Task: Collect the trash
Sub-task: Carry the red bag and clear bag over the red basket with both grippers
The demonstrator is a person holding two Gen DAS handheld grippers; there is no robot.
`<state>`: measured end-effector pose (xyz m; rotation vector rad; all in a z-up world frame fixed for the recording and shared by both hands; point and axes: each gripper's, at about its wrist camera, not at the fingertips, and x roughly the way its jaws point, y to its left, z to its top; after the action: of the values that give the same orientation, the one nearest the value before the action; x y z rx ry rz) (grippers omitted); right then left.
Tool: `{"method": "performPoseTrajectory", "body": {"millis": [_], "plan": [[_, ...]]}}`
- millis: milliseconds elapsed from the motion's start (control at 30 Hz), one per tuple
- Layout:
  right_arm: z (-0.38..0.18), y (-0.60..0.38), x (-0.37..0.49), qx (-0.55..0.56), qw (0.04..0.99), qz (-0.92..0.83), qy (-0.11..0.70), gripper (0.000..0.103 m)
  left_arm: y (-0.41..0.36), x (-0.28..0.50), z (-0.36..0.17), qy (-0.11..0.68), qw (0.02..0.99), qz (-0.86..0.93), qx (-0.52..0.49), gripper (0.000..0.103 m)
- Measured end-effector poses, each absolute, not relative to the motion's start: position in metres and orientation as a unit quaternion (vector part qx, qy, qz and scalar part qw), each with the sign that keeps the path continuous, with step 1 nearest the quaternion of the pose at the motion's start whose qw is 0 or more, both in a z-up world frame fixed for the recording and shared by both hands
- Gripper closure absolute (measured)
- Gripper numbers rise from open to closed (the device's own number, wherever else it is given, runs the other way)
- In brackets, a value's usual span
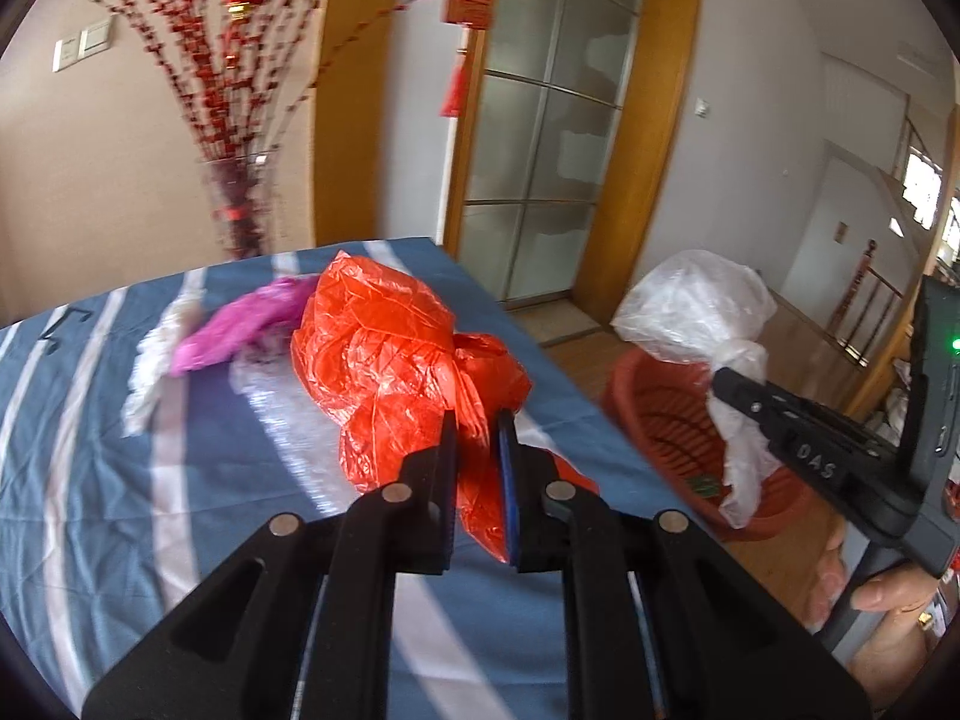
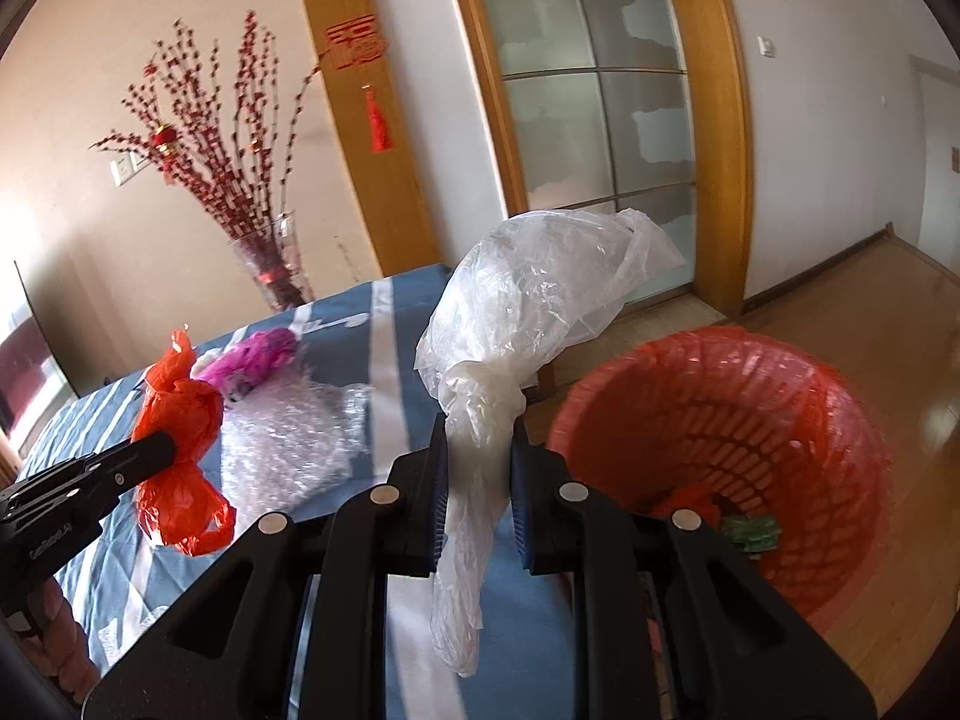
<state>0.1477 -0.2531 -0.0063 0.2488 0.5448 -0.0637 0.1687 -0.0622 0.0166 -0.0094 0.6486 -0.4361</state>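
The left gripper (image 1: 477,420) is nearest in its own view, and its two black fingers (image 1: 441,480) stand narrow, closed on a twisted part of the red plastic bag (image 1: 390,354). The bag goes up and forward from between the fingers, and its crumpled body is over the counter (image 1: 90,420), which has a blue cloth with white stripes.

In the right wrist view, the right gripper (image 2: 477,426) also has narrow fingers (image 2: 435,480). They press on the neck of the clear plastic bag (image 2: 540,288). The puffed upper part of this bag stands above the fingertips, and a thin tail hangs down between the fingers, toward the camera.

On the counter behind the red bag lie a pink bag (image 1: 240,324) and a sheet of bubble wrap (image 2: 288,438), both apart from the fingers.

The right view shows the inside of the red basket (image 2: 720,438), which stands on the wood floor (image 2: 870,312) just beside the counter edge. It has a thin red liner, and some red and green scraps (image 2: 750,531) lie at its bottom. The left view shows only its near part, half hidden by the clear bag and the right gripper. The left view alone shows a hand (image 1: 894,600) under the right gripper. In the right view the left gripper is seen from the side, at the left, with the red bag bunched at its tip.

A glass vase with red branches (image 2: 270,264) stands beyond the far end of the counter, near the wall.
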Motion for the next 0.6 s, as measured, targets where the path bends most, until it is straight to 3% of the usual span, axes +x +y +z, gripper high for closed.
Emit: {"method": "performPoseTrajectory", "body": {"millis": [600], "plan": [[-0.016, -0.326, 0.125, 0.158, 0.948, -0.091, 0.259, 0.084, -0.171, 0.167, 0.003, 0.330, 0.893, -0.306, 0.008, 0.090]]}}
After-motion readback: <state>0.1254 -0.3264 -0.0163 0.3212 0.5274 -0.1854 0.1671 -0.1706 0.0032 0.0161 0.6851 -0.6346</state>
